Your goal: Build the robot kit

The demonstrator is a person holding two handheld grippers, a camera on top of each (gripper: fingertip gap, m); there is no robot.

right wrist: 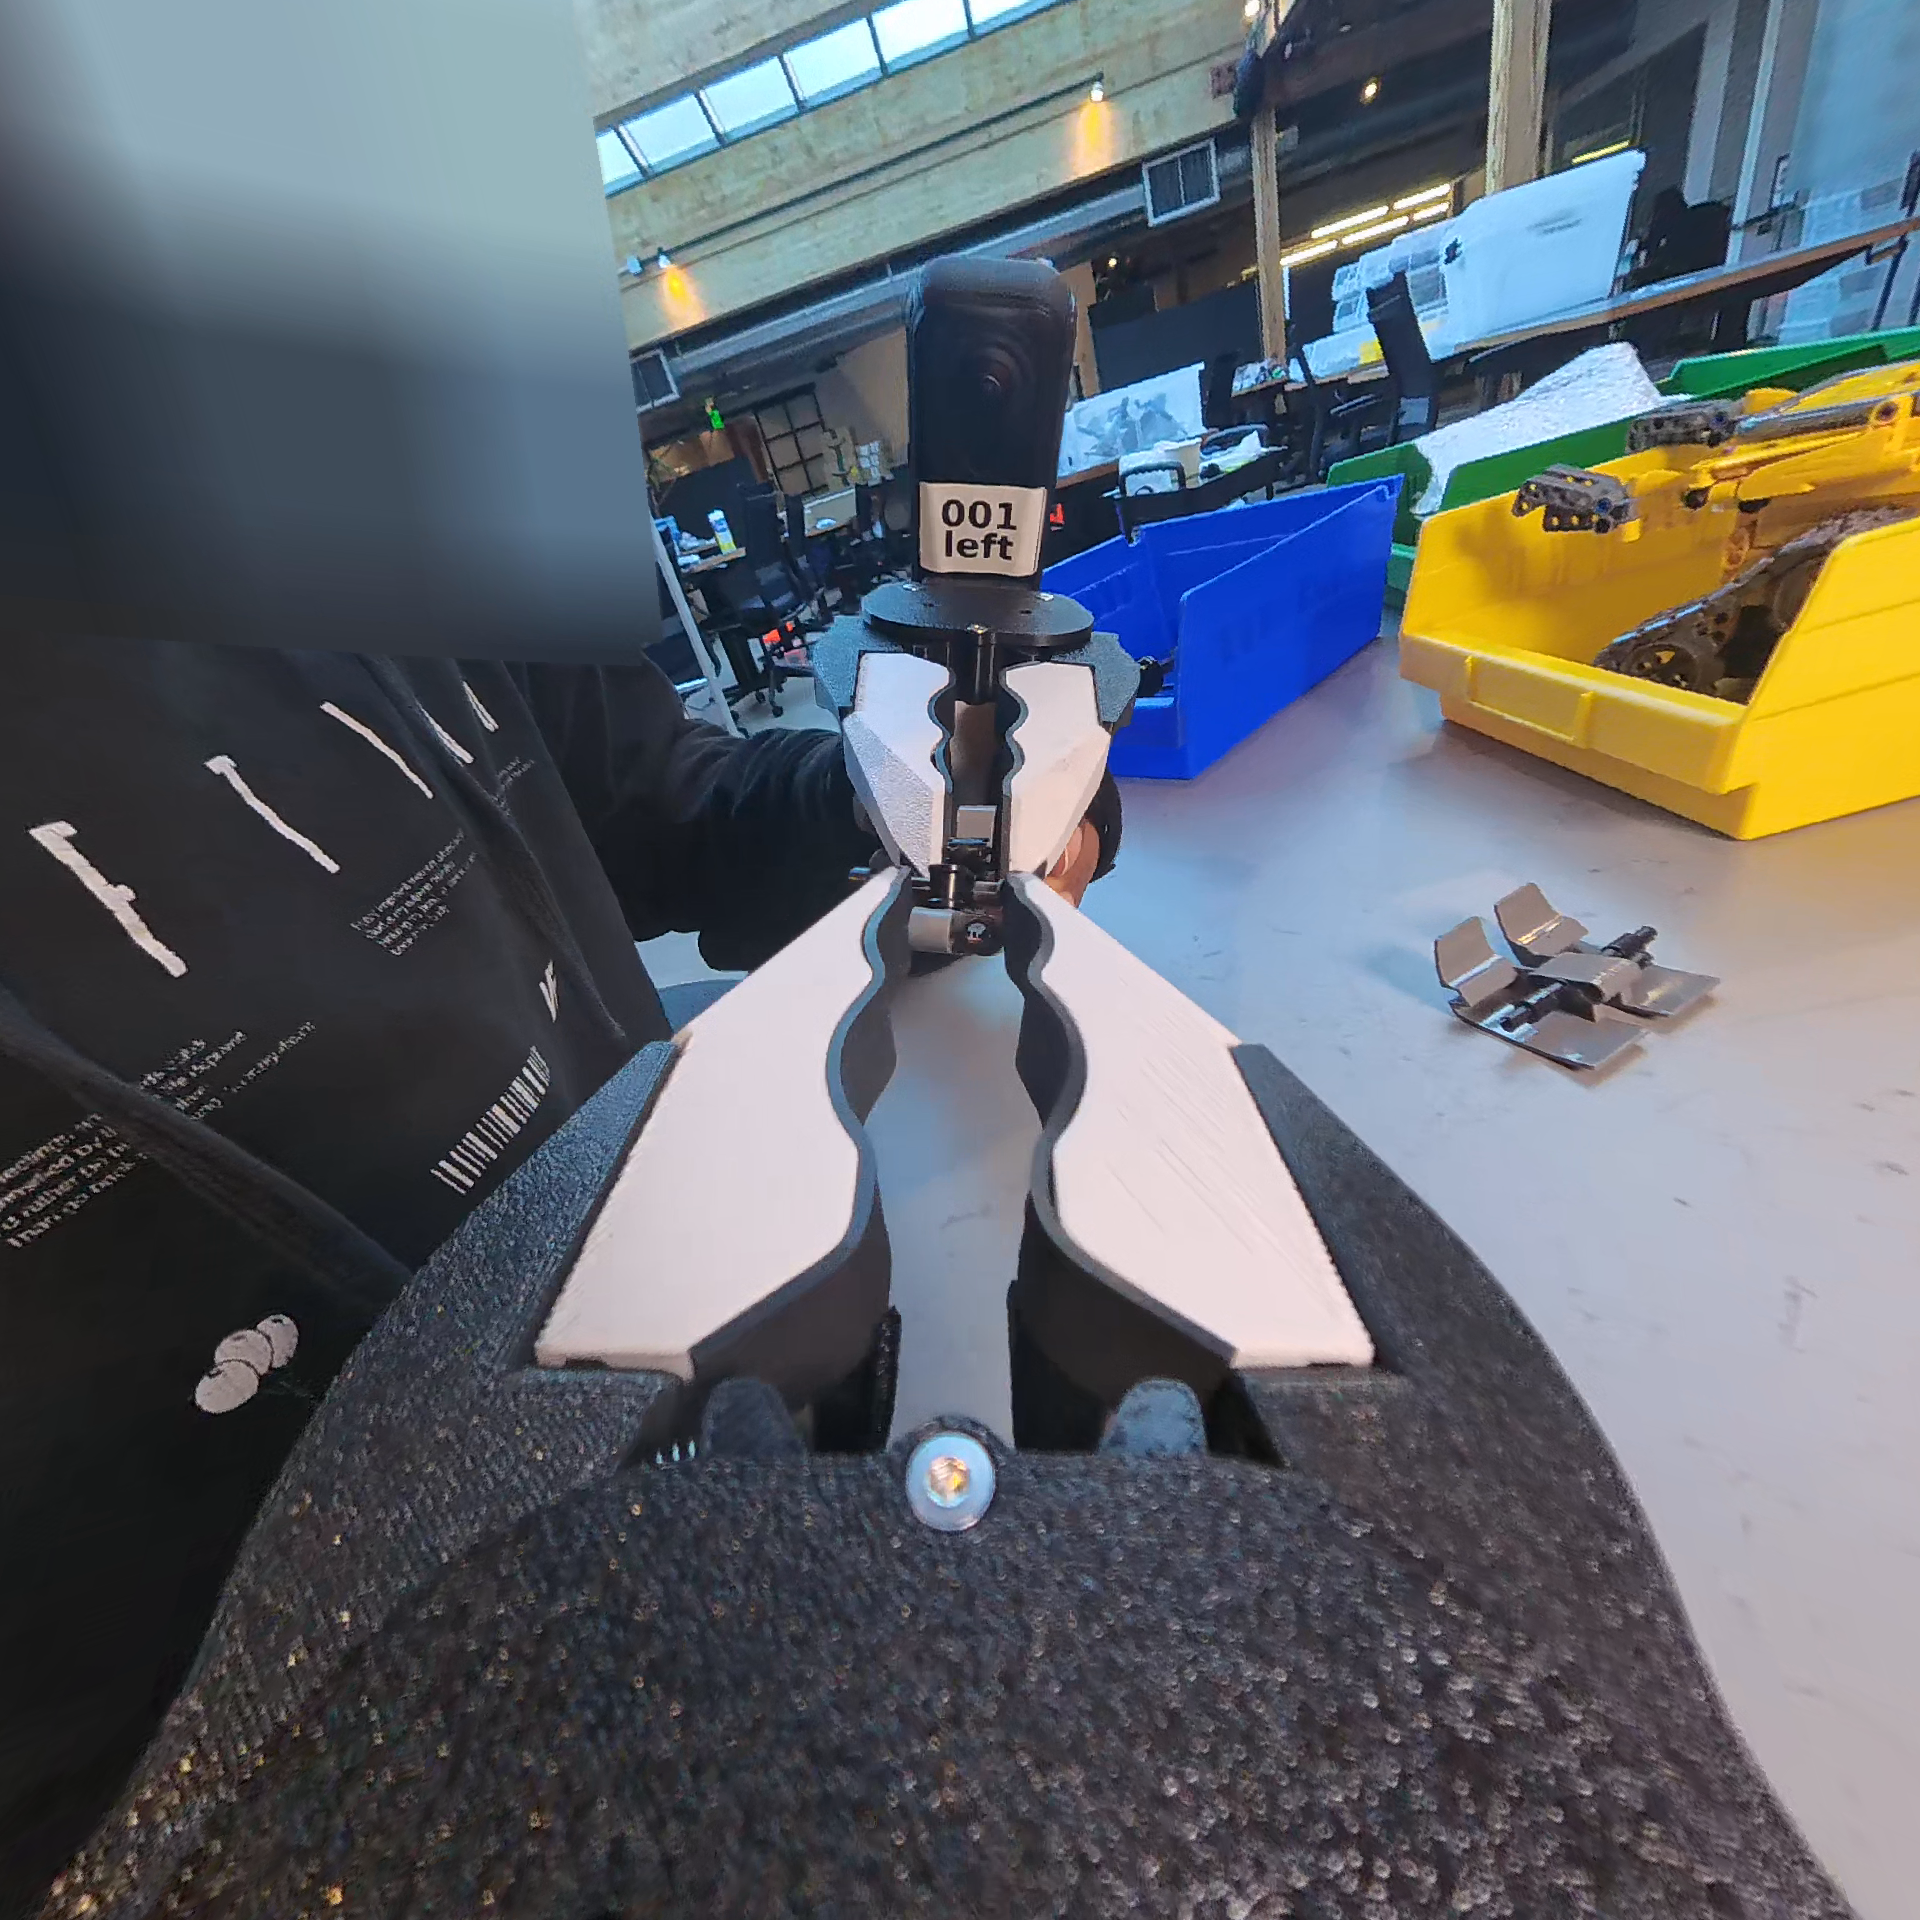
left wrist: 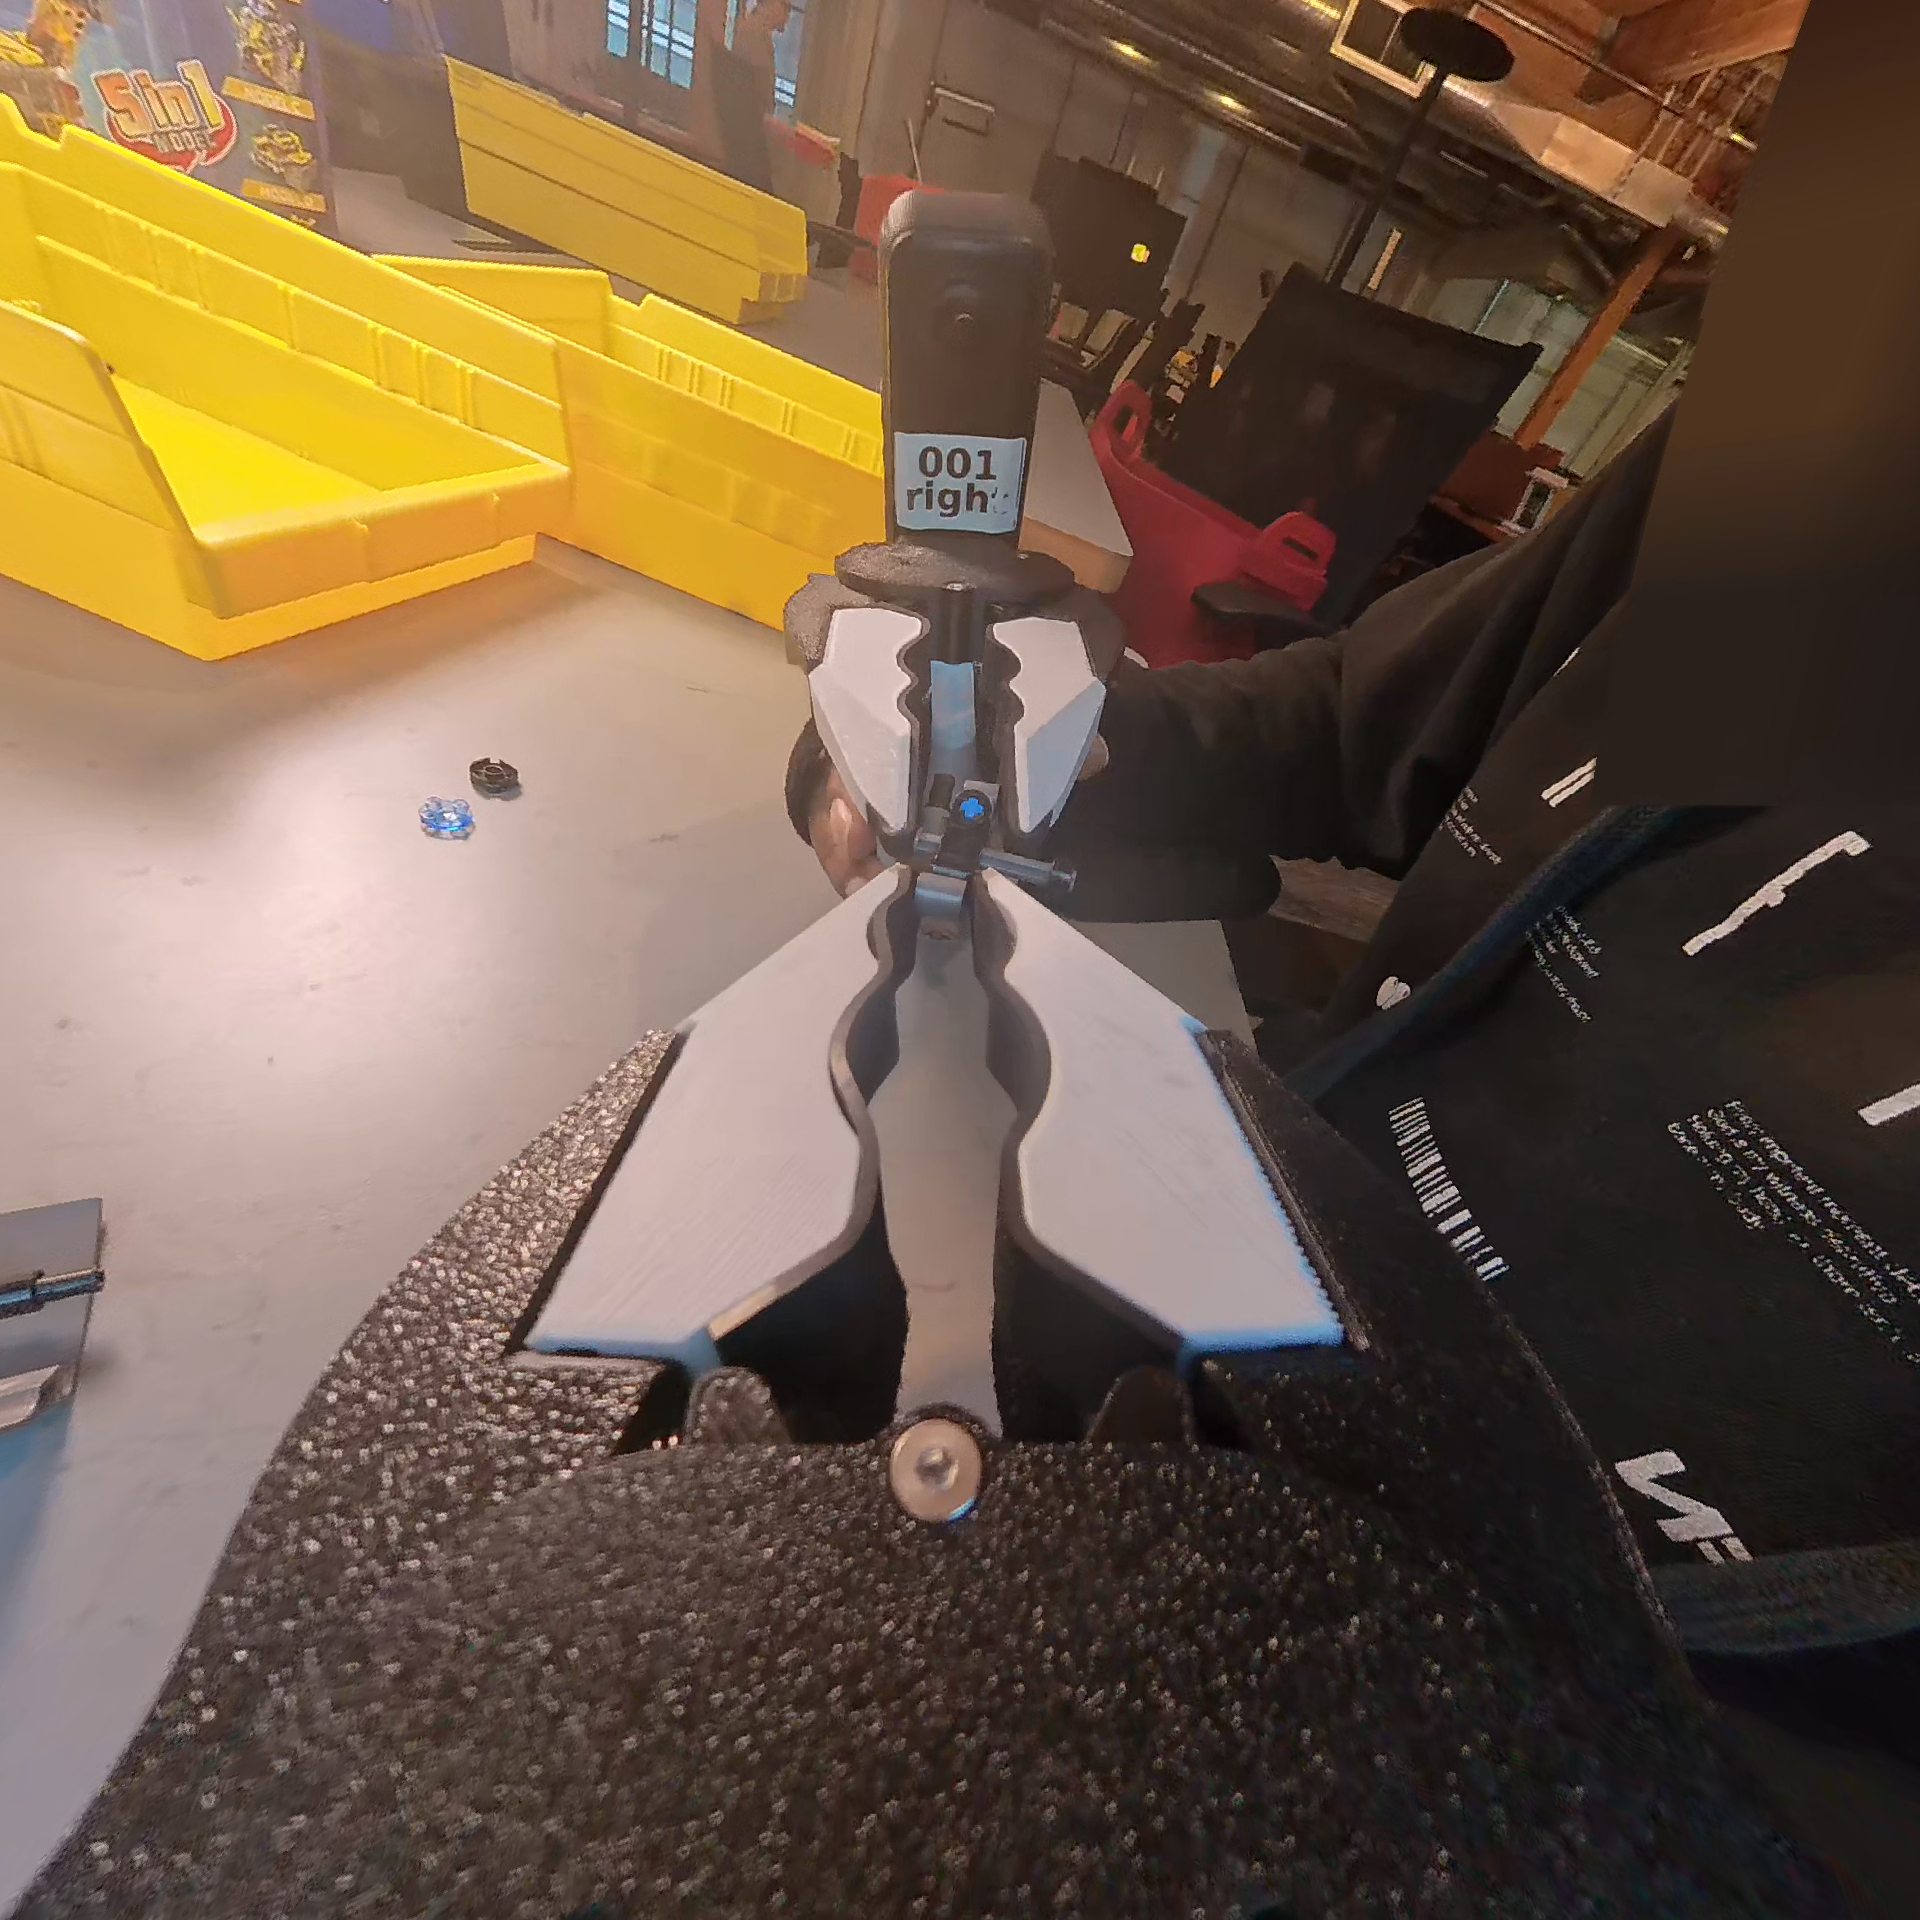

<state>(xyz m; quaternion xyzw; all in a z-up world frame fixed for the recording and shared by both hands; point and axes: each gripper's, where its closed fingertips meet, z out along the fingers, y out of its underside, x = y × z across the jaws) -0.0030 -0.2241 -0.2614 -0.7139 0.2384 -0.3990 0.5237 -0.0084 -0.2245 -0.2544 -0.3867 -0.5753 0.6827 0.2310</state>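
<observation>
Grey table [left wrist: 312, 1039] wide and bare on my left | yellow bins [left wrist: 343, 457] along its far edge, labels seen, not copied | my left gripper [left wrist: 943, 904] and right gripper [right wrist: 951, 914] tip to tip, both clamped on one small grey-black pin assembly [left wrist: 961, 847] held above the table | grey clip piece [right wrist: 1569, 977] well apart | blue stud [left wrist: 447, 817], black stud [left wrist: 495, 776] near together.

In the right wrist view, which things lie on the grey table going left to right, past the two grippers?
blue bin → grey metal finned part → yellow bin holding a tracked toy vehicle. The right gripper meets the left gripper tip to tip over a small assembly.
</observation>
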